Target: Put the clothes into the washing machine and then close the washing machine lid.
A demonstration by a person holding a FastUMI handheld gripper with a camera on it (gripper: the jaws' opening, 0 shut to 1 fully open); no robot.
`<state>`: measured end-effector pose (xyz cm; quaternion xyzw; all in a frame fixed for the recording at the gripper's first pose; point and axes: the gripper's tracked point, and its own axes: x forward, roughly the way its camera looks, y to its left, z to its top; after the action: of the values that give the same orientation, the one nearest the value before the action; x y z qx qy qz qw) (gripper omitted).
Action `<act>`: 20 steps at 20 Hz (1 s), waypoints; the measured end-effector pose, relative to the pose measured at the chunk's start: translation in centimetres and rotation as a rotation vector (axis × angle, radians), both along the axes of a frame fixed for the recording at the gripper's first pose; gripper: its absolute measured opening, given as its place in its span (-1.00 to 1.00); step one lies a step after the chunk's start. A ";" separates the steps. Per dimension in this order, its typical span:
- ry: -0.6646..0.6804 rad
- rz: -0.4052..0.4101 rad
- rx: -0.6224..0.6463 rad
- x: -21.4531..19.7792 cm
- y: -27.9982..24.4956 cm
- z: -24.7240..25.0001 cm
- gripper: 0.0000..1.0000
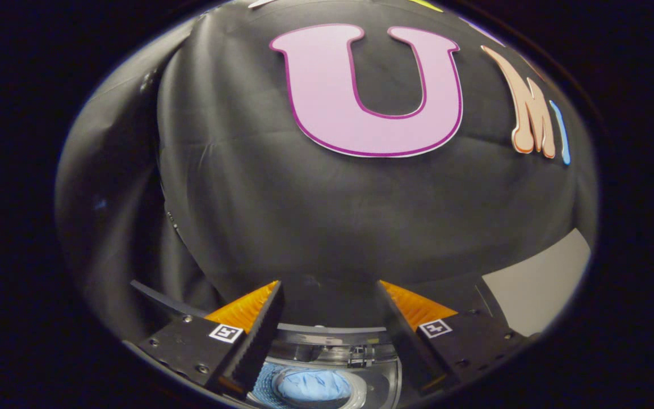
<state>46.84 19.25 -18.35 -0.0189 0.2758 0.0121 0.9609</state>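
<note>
My gripper (pixel 328 289) is open, its two fingers spread wide with nothing between them, pointing at the black cloth wall. Below and between the fingers I look down on the top of the washing machine (pixel 332 341). Its round drum opening shows light blue clothes (pixel 313 385) lying inside. The machine's dark lid (pixel 159 300) stands raised behind the left finger, seen as a thin curved edge. The fingers hang above the opening and touch nothing.
The black cloth booth wall (pixel 315 210) rises close behind the machine. To the right of the right finger is a pale grey patch of floor or wall (pixel 537 284).
</note>
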 end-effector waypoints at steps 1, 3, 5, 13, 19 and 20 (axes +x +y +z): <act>0.003 0.005 0.004 0.0 -0.1 -0.2 0.94; 0.008 0.018 0.013 0.2 -0.1 -0.2 0.94; 0.009 0.029 0.020 0.3 -0.2 -0.3 0.94; 0.009 0.071 0.027 0.7 -0.3 -0.7 0.95; 0.003 0.146 -0.031 1.4 -0.3 0.5 0.95; -0.013 0.151 -0.023 1.3 -0.4 0.9 0.95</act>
<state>48.17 18.84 -17.43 -0.0510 0.2676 0.0812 0.9588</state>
